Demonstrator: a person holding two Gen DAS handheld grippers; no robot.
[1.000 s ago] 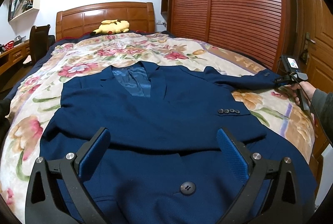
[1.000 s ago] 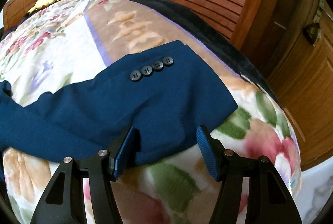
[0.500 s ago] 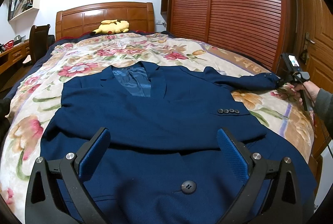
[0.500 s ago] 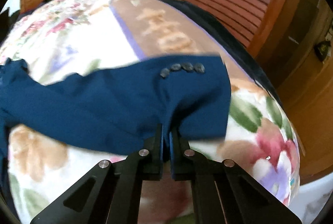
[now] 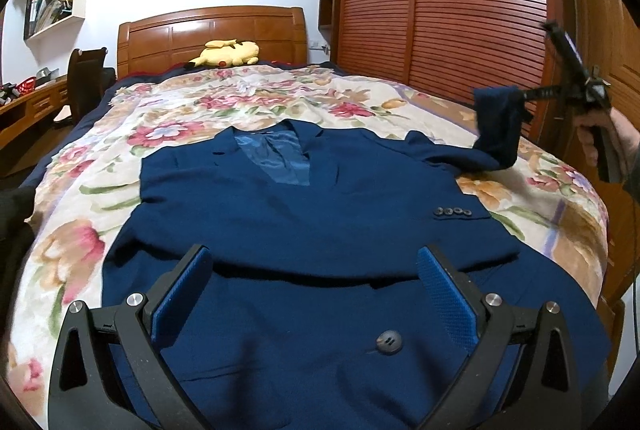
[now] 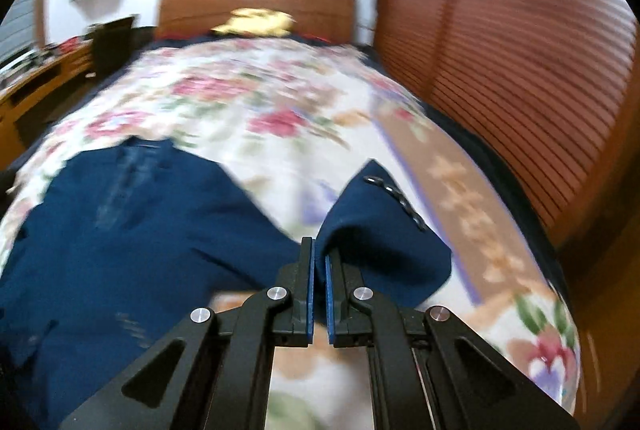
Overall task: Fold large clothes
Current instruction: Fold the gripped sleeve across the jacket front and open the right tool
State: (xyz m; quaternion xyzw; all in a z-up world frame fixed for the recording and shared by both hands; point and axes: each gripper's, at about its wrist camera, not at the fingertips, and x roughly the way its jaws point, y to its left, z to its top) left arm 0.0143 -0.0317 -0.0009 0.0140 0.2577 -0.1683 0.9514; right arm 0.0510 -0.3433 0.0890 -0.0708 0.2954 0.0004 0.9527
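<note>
Jacket lies collar toward headboard; right gripper pinches its sleeve cuff (left gripper spread)

Right wrist view motion-blurred throughout: floral bedspread pattern smeared, yellow plush toy at 12 o'clock shapeless; navy blue suit jacket cut off at 9 o'clock edge; left wrist view: jacket hem hidden behind black gripper frame at 6 o'clock; wall shelf contents at 10 o'clock too small to identify

Floral-covered bed — navy jacket, yellow plush
</note>
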